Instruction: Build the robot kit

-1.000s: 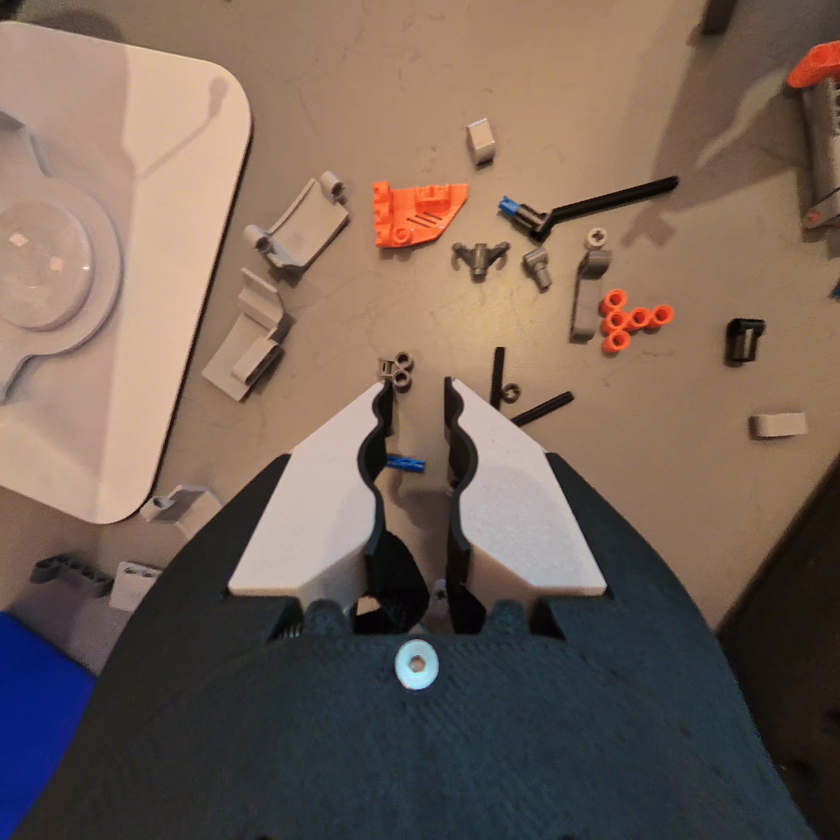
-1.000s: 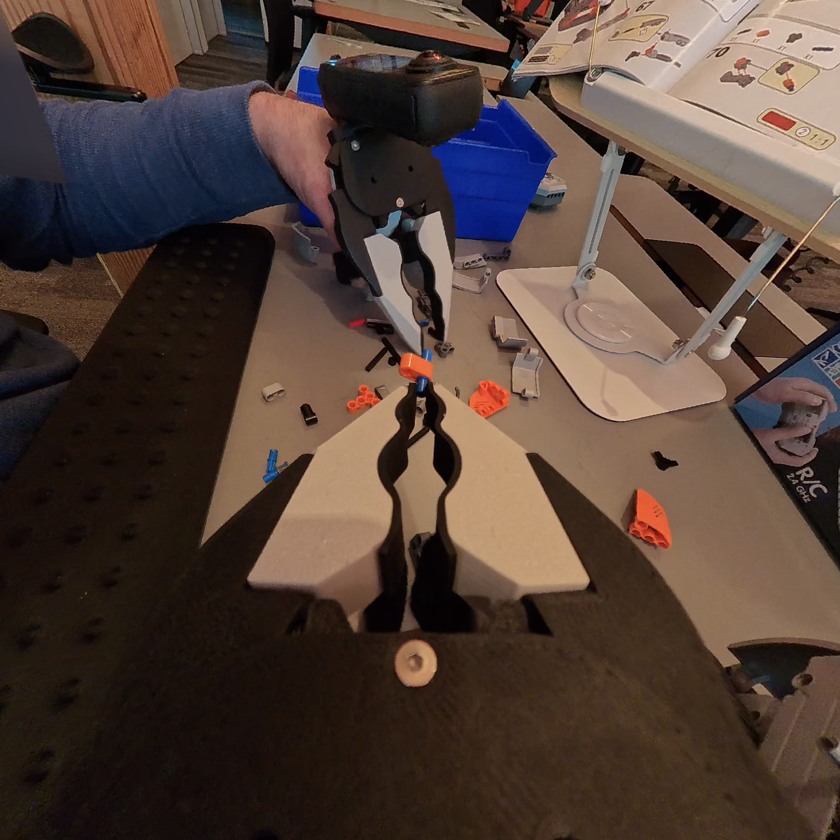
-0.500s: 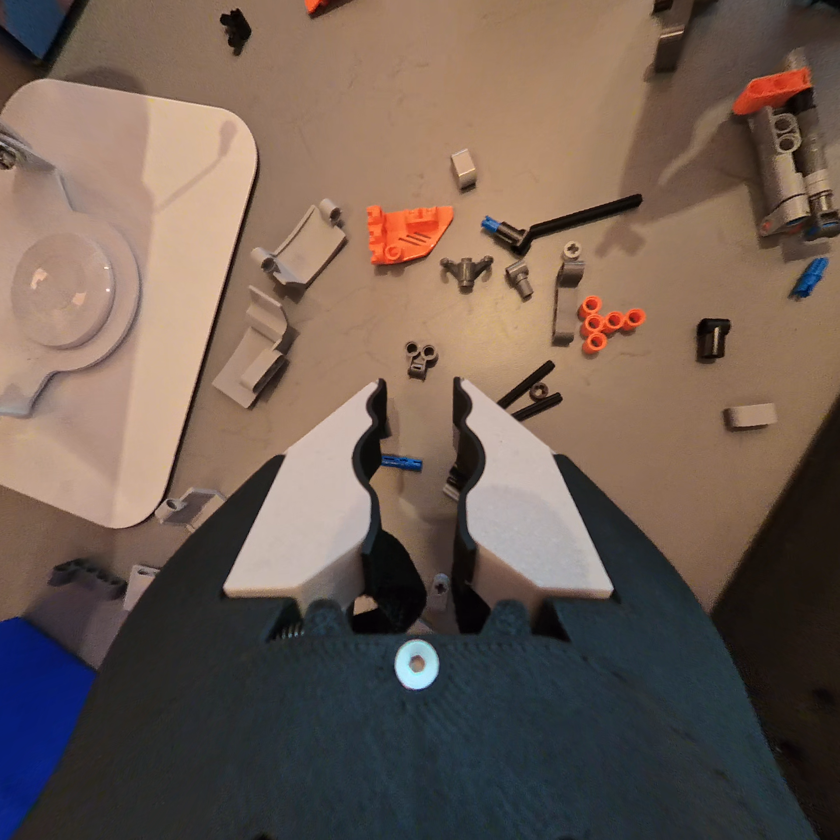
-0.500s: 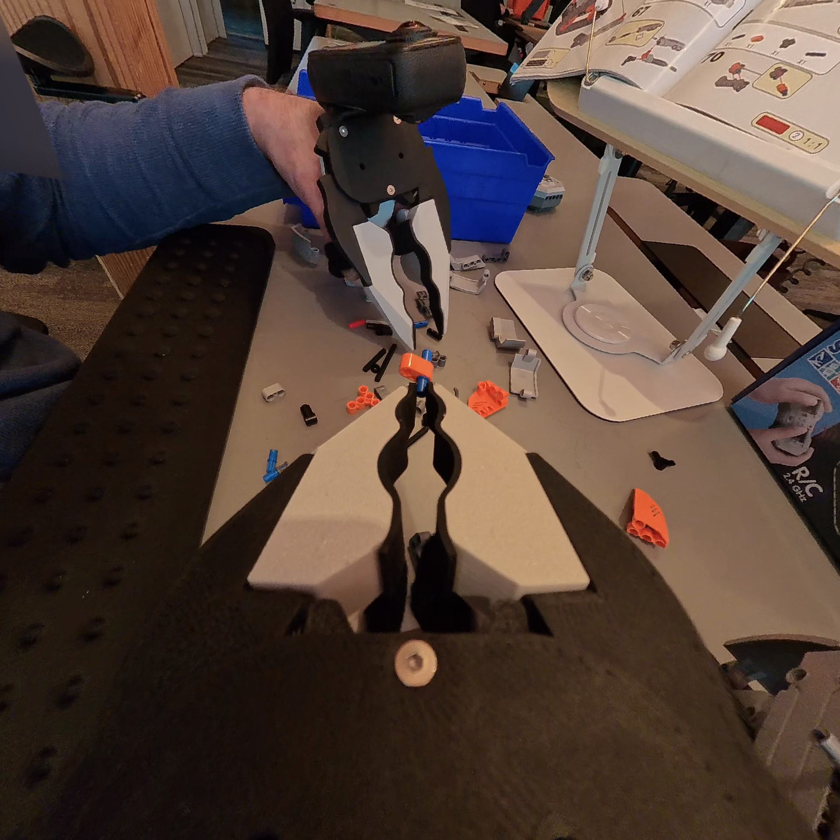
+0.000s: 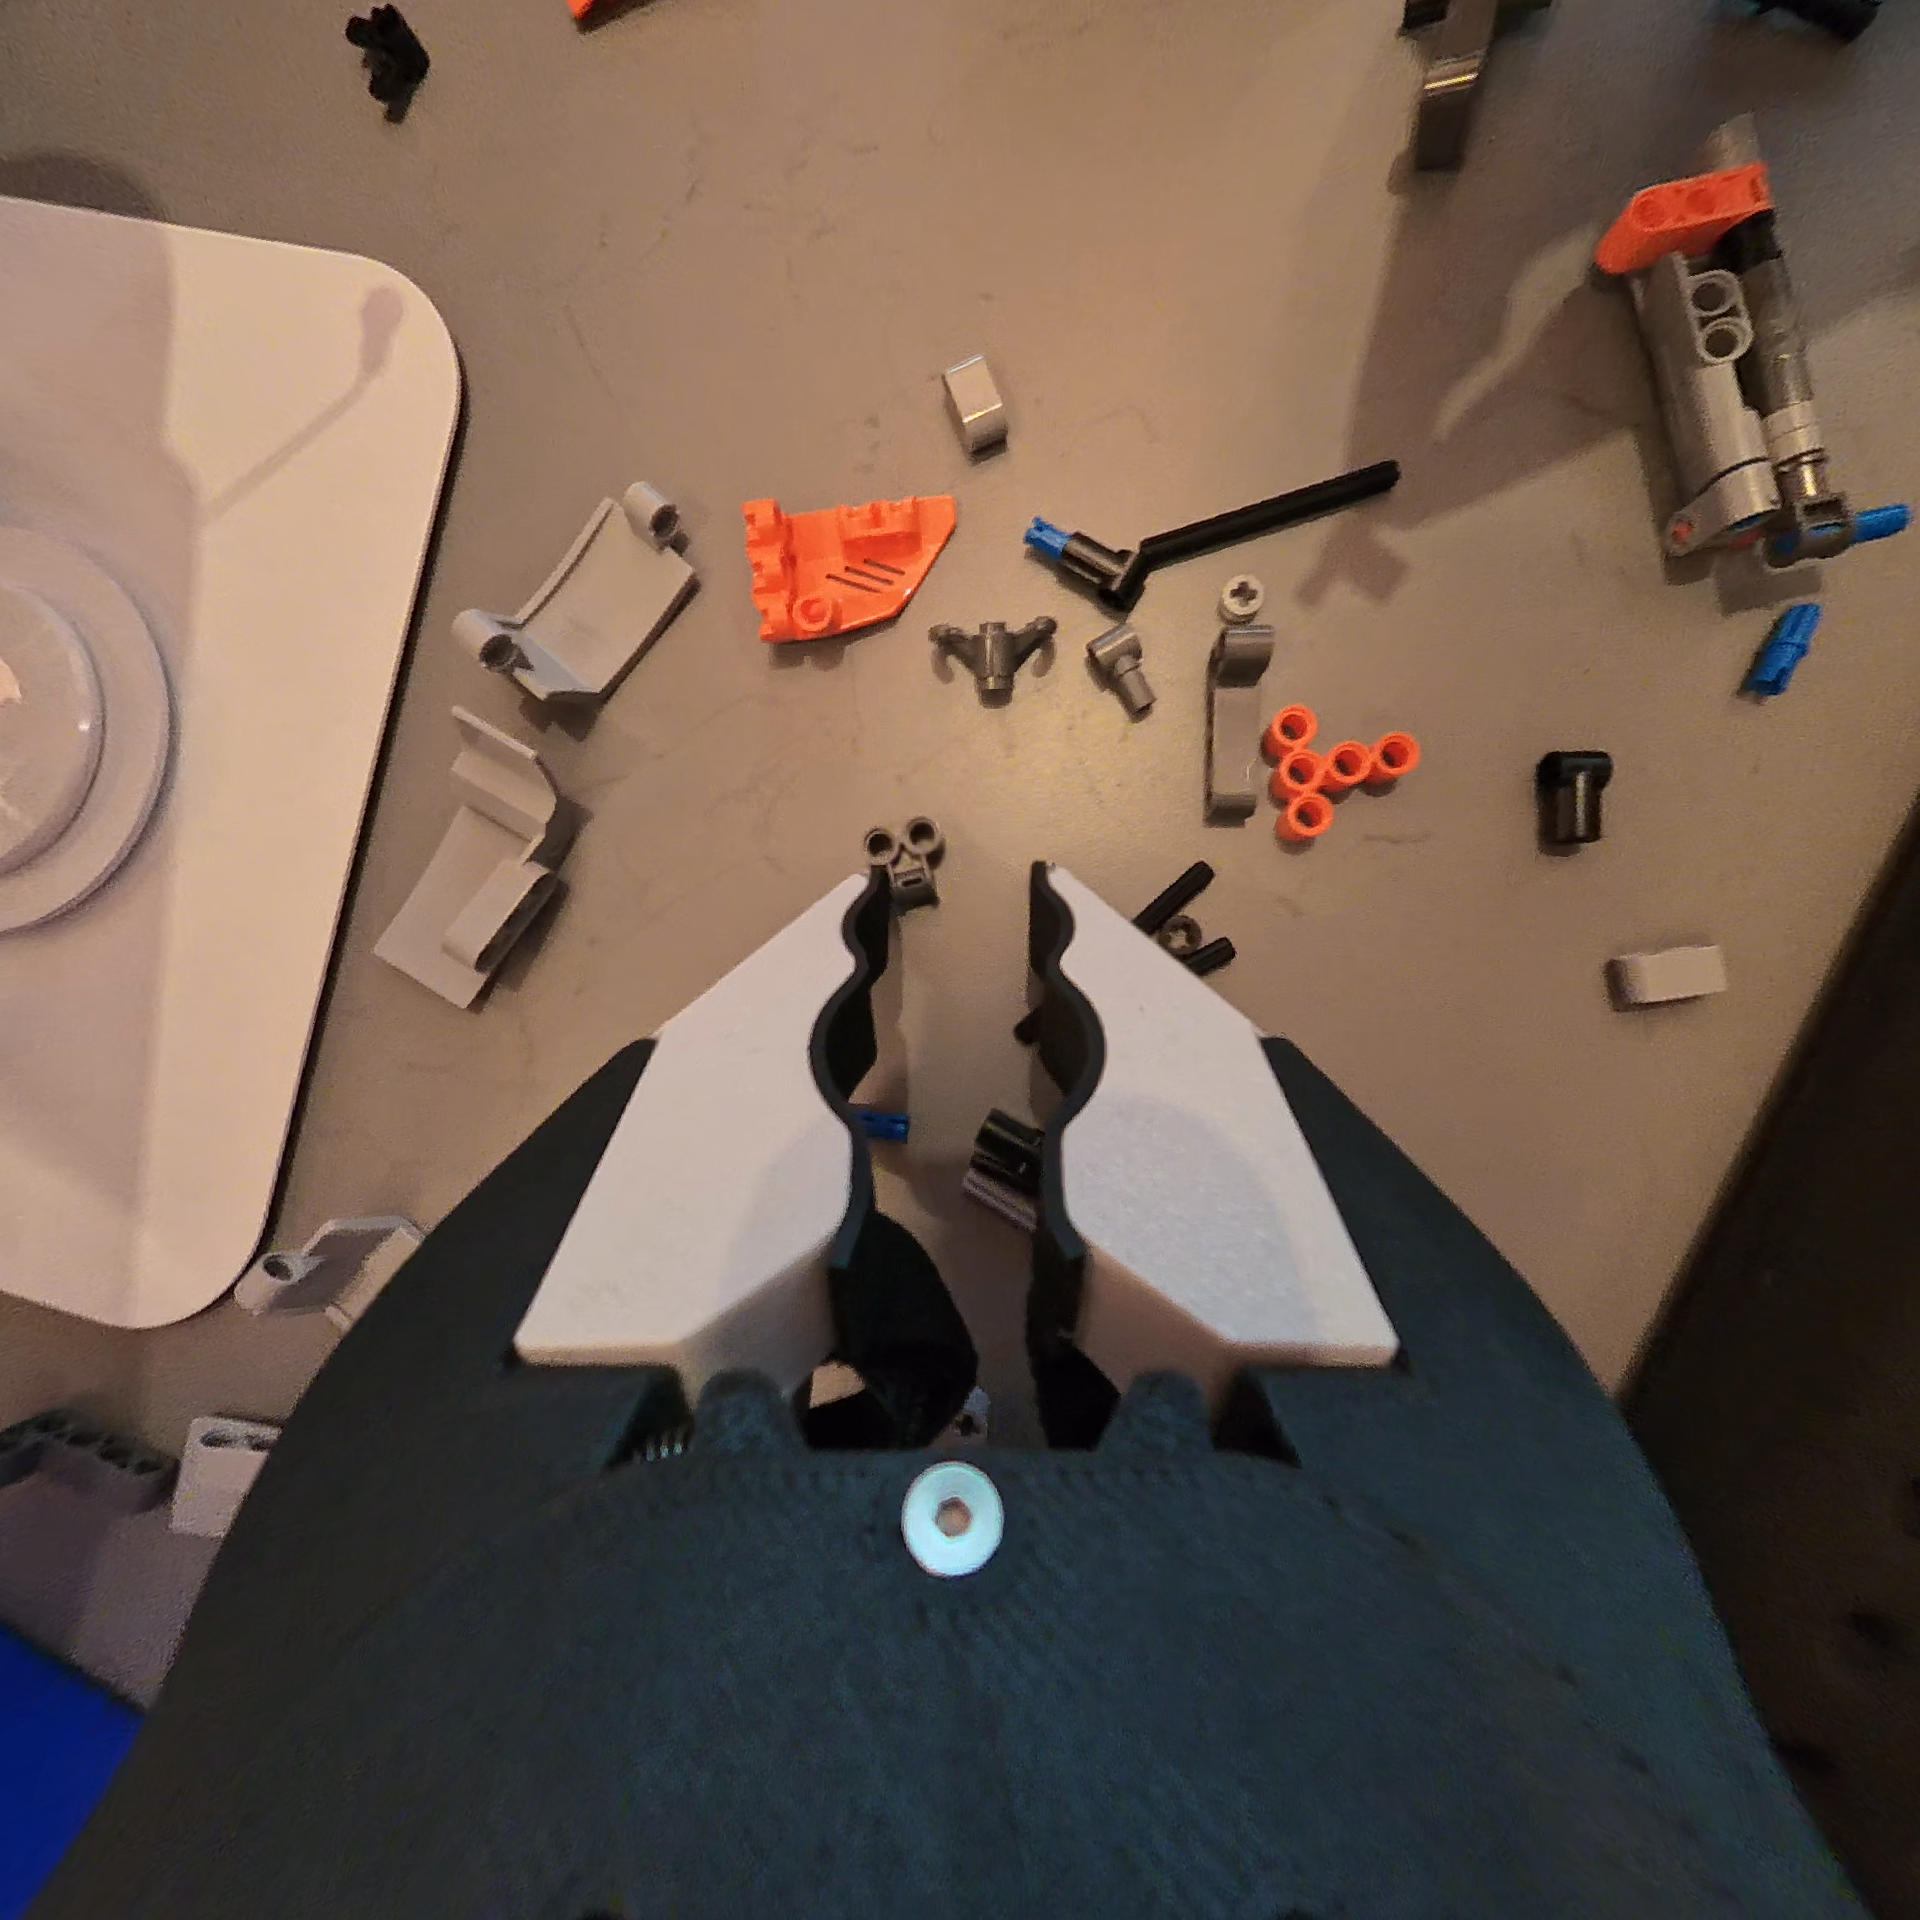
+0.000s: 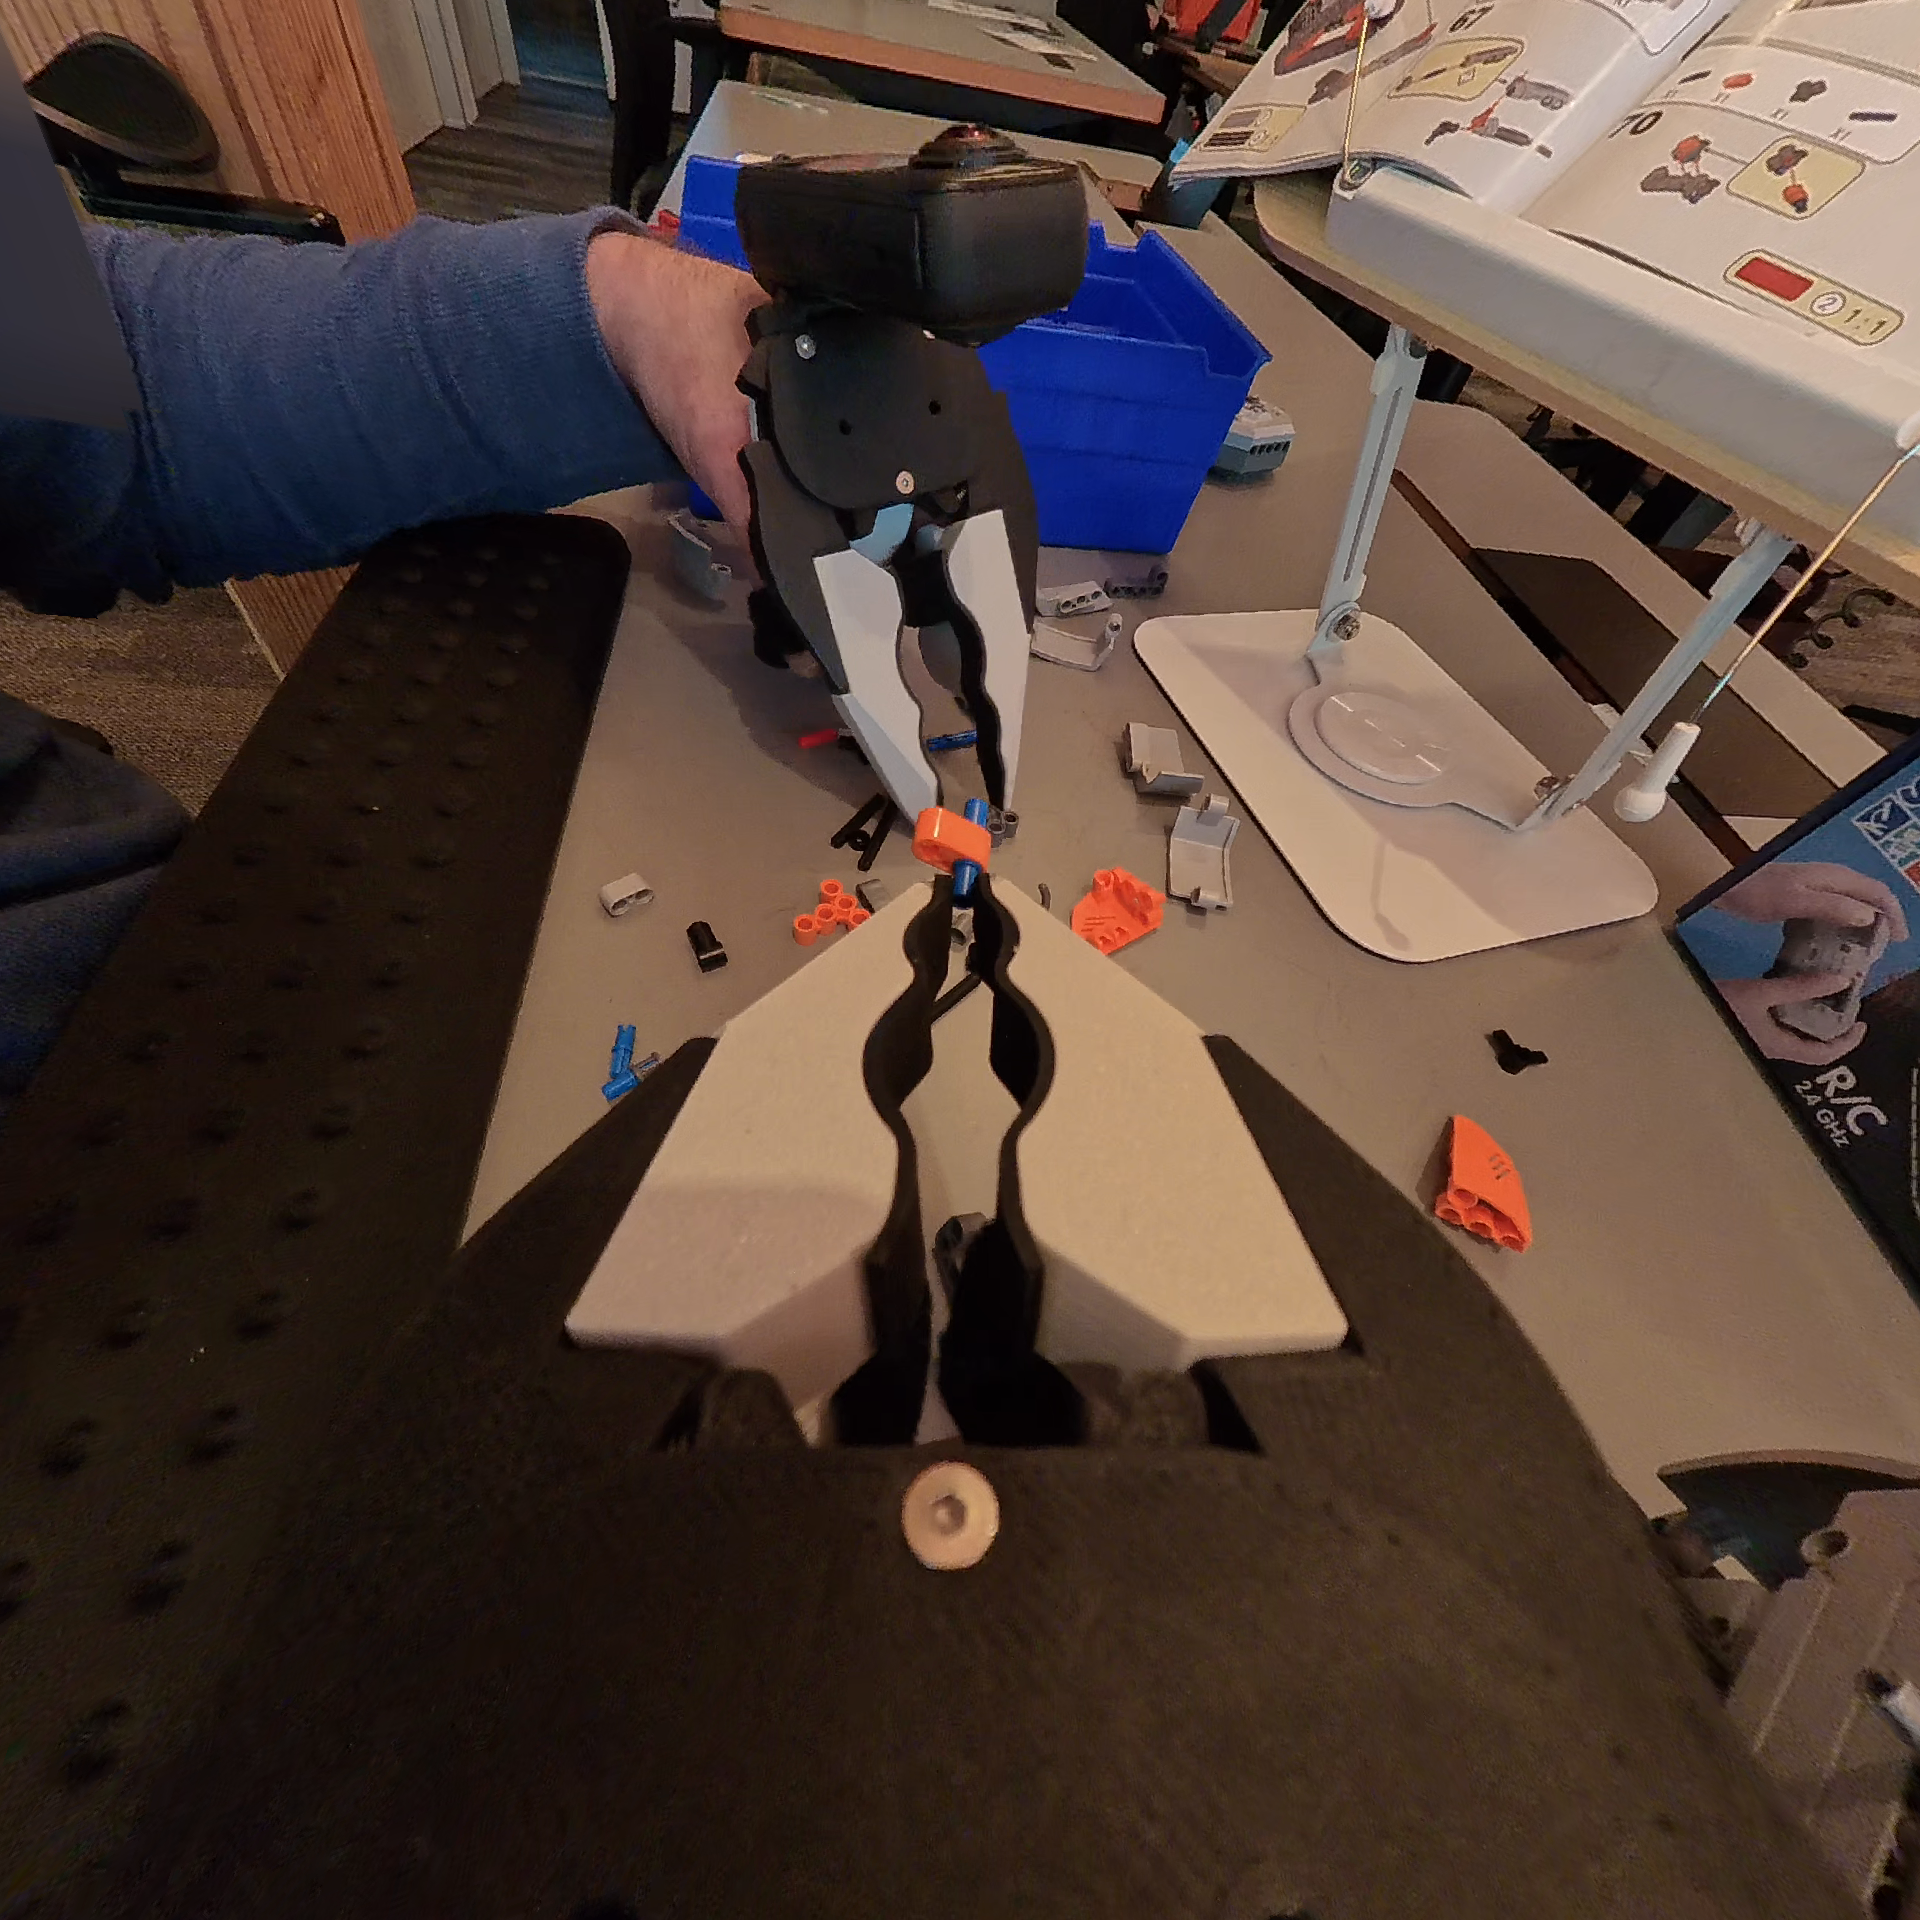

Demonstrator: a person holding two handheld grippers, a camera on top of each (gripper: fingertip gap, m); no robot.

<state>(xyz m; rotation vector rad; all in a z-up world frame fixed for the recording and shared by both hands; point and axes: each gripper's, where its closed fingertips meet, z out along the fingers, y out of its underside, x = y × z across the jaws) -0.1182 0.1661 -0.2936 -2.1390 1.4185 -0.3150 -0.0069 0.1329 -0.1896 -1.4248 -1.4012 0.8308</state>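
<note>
the white stand base (image 5: 260, 727) is being seen at the far left of the left wrist view, with grey curved panels (image 5: 577, 613) lying just beside its edge. the left gripper (image 5: 951, 883) is being held low over the grey table (image 5: 727, 208) with its jaws apart and nothing between them. compared with half a second ago the gap is being shown wider, and the small dark grey connector (image 5: 906, 854) is now being touched or nearly touched by the left fingertip, where before it was lying clear ahead of the tips. an orange panel (image 5: 847, 566), a black axle with a blue pin (image 5: 1216, 530) and a cluster of orange bushes (image 5: 1335, 769) are lying farther out, to the right. at the far right a grey and orange assembly (image 5: 1714, 374) is resting on the table.

in the right wrist view, the left gripper (image 6: 961, 790) is being held by a hand (image 6: 675, 364) in a blue sleeve, pointing down at the table. the right gripper (image 6: 961, 904) is being kept with its jaws together on a blue pin carrying an orange piece (image 6: 948, 844), raised just beside the left gripper's tips; its hold is looking unchanged. a blue bin (image 6: 1122, 416) is standing behind, and the stand base (image 6: 1403, 831) to the right.
</note>
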